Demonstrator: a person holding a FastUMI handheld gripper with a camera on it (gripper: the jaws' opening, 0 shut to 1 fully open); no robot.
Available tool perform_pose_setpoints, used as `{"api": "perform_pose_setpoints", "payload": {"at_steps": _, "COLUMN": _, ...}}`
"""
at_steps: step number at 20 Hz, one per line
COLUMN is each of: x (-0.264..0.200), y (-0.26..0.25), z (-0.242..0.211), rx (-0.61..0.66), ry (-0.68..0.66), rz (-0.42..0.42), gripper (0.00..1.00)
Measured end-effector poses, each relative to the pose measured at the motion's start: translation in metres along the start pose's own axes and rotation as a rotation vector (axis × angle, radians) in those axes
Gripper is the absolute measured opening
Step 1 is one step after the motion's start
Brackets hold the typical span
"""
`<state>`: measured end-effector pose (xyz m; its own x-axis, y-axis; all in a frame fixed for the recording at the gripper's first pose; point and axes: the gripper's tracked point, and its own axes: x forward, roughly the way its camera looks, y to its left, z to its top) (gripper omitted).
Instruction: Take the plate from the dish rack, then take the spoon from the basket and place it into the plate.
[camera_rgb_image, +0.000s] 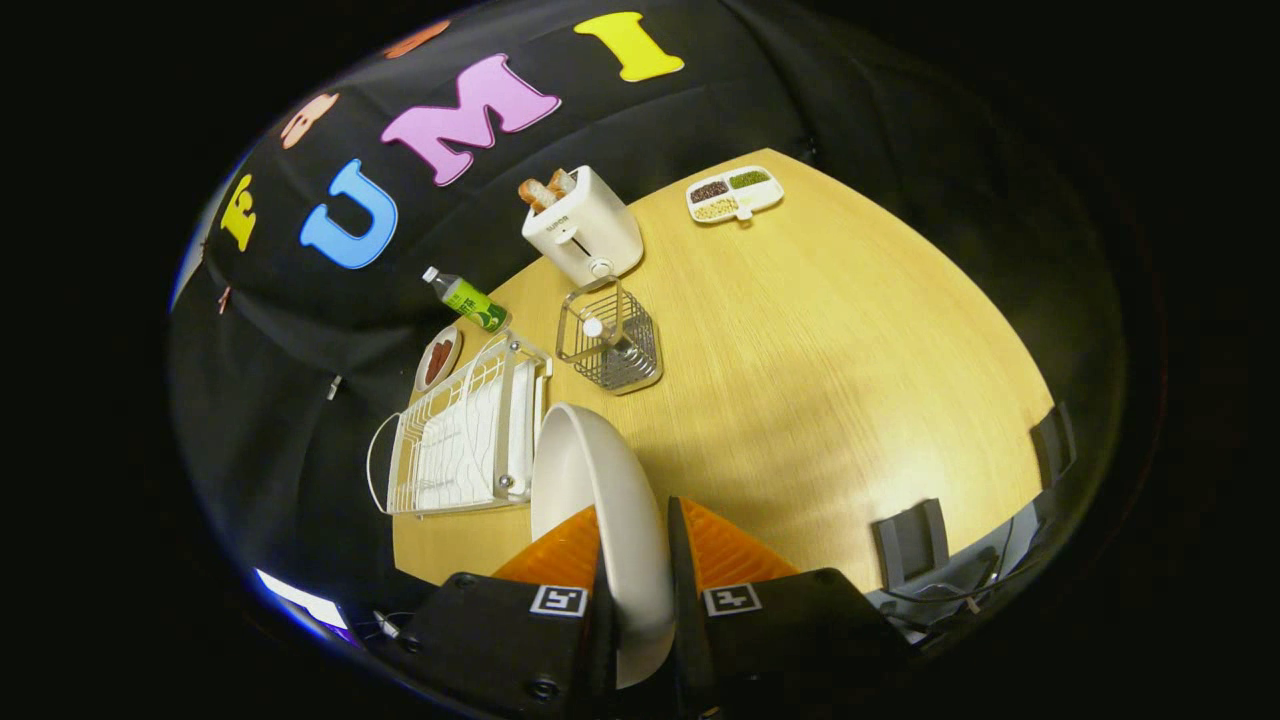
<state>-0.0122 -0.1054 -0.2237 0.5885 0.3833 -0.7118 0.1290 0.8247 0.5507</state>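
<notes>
Smooth, softly glossy white plate (600, 500) pinched on edge between the gripper (637, 580) fingers, pale matt wood-grain table (850, 380), white coated-wire dish rack (465, 435), shiny metal wire basket (610, 340), glossy white plastic toaster (585, 230), clear plastic bottle (465, 298)
</notes>
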Motion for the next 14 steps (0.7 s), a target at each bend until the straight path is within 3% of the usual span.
{"api": "perform_pose_setpoints", "payload": {"at_steps": 4, "x": 0.054, "y": -0.019, "z": -0.001, "rx": -0.039, "ry": 0.066, "rz": 0.000, "gripper": 0.27}}
{"api": "perform_pose_setpoints", "payload": {"at_steps": 8, "x": 0.079, "y": -0.021, "z": -0.013, "rx": -0.019, "ry": 0.146, "rz": 0.071, "gripper": 0.28}}
{"api": "perform_pose_setpoints", "payload": {"at_steps": 10, "x": 0.085, "y": -0.035, "z": -0.019, "rx": -0.046, "ry": 0.176, "rz": 0.042, "gripper": 0.29}}
{"api": "perform_pose_setpoints", "payload": {"at_steps": 14, "x": 0.092, "y": -0.061, "z": -0.009, "rx": -0.152, "ry": 0.118, "rz": -0.047, "gripper": 0.45}}
